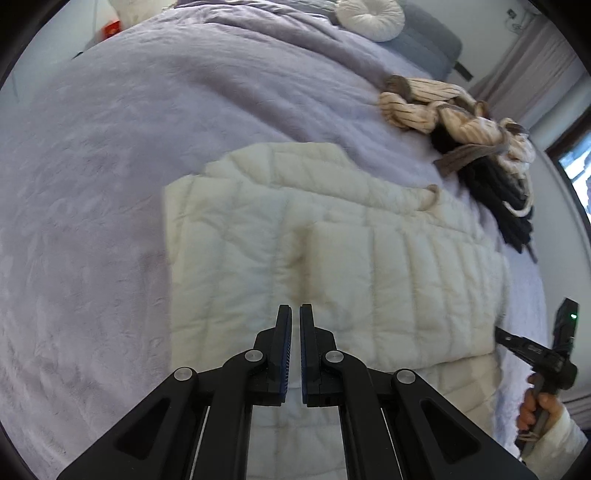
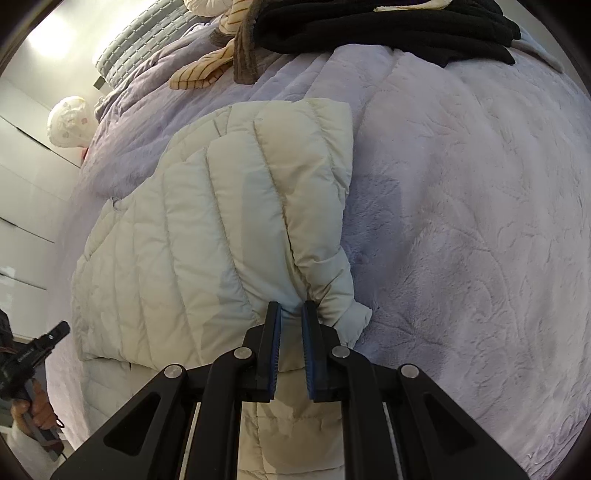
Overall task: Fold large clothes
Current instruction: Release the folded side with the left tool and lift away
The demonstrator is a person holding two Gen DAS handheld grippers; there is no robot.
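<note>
While the left gripper (image 1: pixel 295 310) hovers nearly closed and empty above the jacket (image 1: pixel 332 258), the right gripper (image 2: pixel 291 308) pinches its sleeve (image 2: pixel 325 273).

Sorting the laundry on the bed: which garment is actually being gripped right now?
The cream quilted puffer jacket: the right gripper pinches its bunched edge. The striped beige garment and the black clothes lie untouched farther up the bed.
</note>
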